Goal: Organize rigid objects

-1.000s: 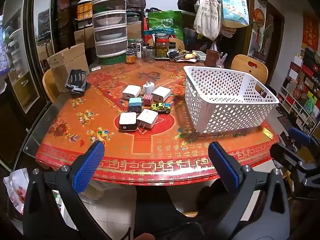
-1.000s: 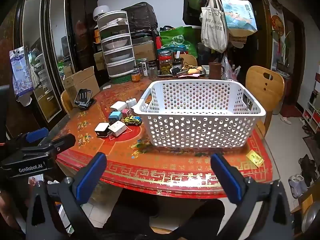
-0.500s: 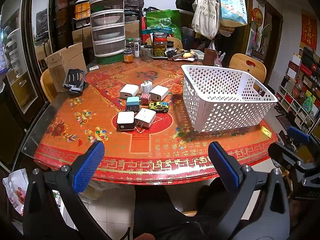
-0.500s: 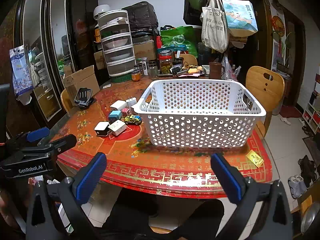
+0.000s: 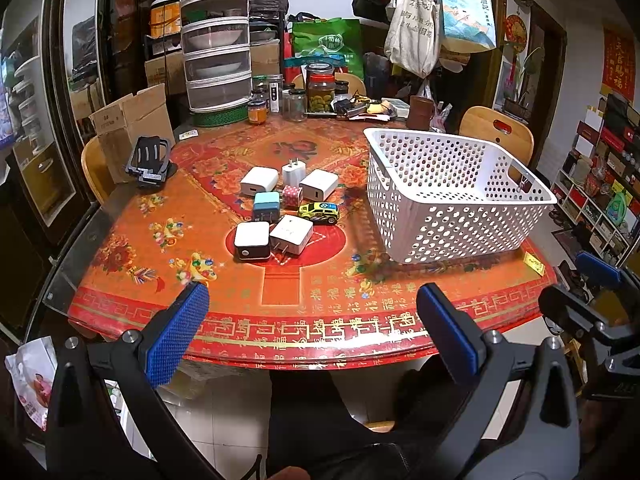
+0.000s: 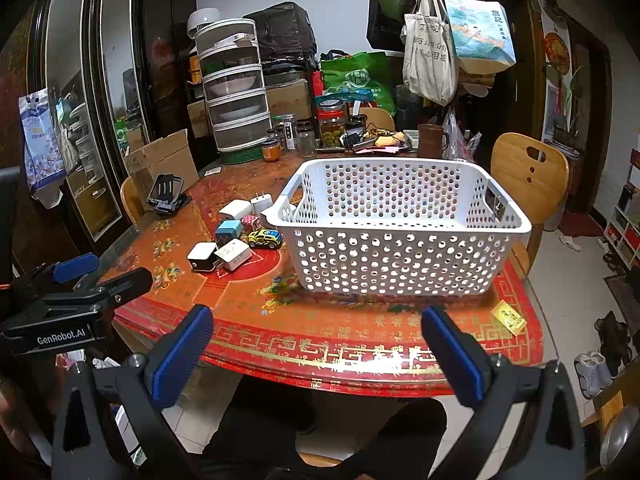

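Both views have edged nearer the table (image 5: pixel 304 292); left gripper (image 5: pixel 312 330) and right gripper (image 6: pixel 316 346) hang wide open, empty

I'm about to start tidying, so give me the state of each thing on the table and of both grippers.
Left gripper: open, empty, short of the table edge.
Right gripper: open, empty.
Basket: upright, looks empty.
Toy car: on its wheels, beside the basket.
Blue charger: on the table.
Black-and-white charger: on the table.
Pronged charger: prongs up.
Big jar: lid on.
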A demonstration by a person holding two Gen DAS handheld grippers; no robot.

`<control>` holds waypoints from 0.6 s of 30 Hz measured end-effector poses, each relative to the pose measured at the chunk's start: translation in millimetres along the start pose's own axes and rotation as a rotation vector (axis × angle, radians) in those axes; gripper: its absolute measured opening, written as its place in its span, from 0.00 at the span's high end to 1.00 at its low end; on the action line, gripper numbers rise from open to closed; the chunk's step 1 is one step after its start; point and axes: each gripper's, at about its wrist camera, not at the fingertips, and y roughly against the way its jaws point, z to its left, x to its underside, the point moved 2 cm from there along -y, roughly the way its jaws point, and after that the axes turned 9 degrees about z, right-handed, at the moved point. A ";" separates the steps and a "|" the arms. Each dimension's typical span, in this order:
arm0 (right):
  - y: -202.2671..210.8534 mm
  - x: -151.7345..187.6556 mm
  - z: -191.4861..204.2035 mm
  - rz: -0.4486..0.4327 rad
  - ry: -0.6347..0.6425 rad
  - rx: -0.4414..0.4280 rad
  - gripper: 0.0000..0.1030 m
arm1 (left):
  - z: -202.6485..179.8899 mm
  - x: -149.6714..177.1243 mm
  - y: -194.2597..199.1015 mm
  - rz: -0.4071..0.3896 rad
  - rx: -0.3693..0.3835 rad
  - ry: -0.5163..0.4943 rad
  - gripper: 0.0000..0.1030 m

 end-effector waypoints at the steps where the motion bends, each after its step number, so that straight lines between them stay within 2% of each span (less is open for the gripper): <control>1: 0.0 -0.1 0.3 0.000 0.001 0.000 0.00 | 0.6 1.0 -1.1 0.002 0.000 0.001 0.01; 18: -0.7 -0.6 3.1 0.002 0.005 0.004 0.00 | 3.6 0.3 -5.1 0.011 0.001 0.005 0.01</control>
